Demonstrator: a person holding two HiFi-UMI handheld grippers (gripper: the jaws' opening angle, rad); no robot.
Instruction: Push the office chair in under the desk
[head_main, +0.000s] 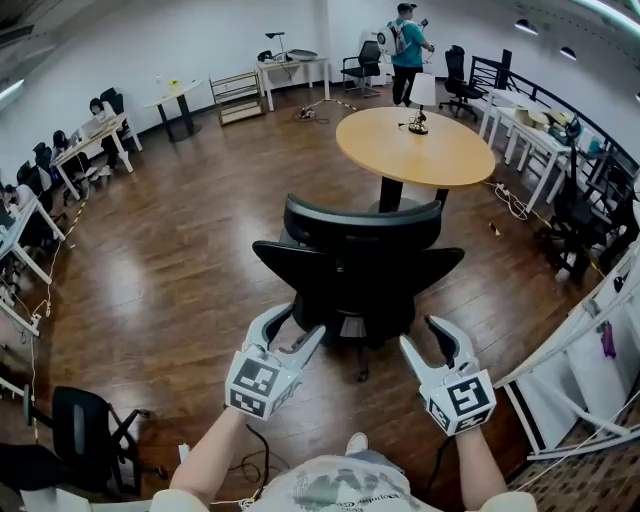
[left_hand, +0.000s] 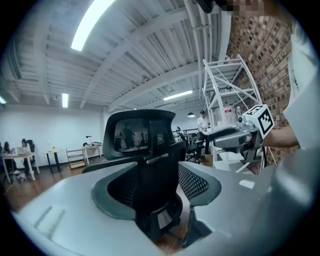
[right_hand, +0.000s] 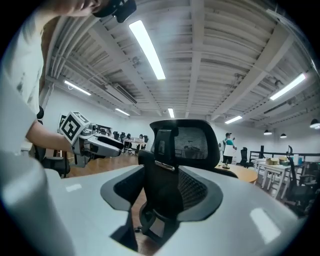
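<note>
A black mesh-backed office chair (head_main: 355, 265) stands with its back to me, facing a round wooden desk (head_main: 415, 145) on a black pedestal. My left gripper (head_main: 300, 322) is open just behind the lower left of the chair's back. My right gripper (head_main: 420, 333) is open behind the lower right. Neither has its pads pressed on the chair. In the left gripper view the chair (left_hand: 145, 150) shows beyond the spread jaws of the left gripper (left_hand: 157, 192), with the right gripper (left_hand: 235, 137) to its right. The right gripper view frames the chair (right_hand: 175, 160) the same way.
A small lamp (head_main: 420, 100) stands on the round desk. White desks (head_main: 530, 140) and dark chairs line the right wall, with a white rack (head_main: 590, 380) at near right. Another black chair (head_main: 85, 430) is at near left. A person (head_main: 405, 50) stands far behind.
</note>
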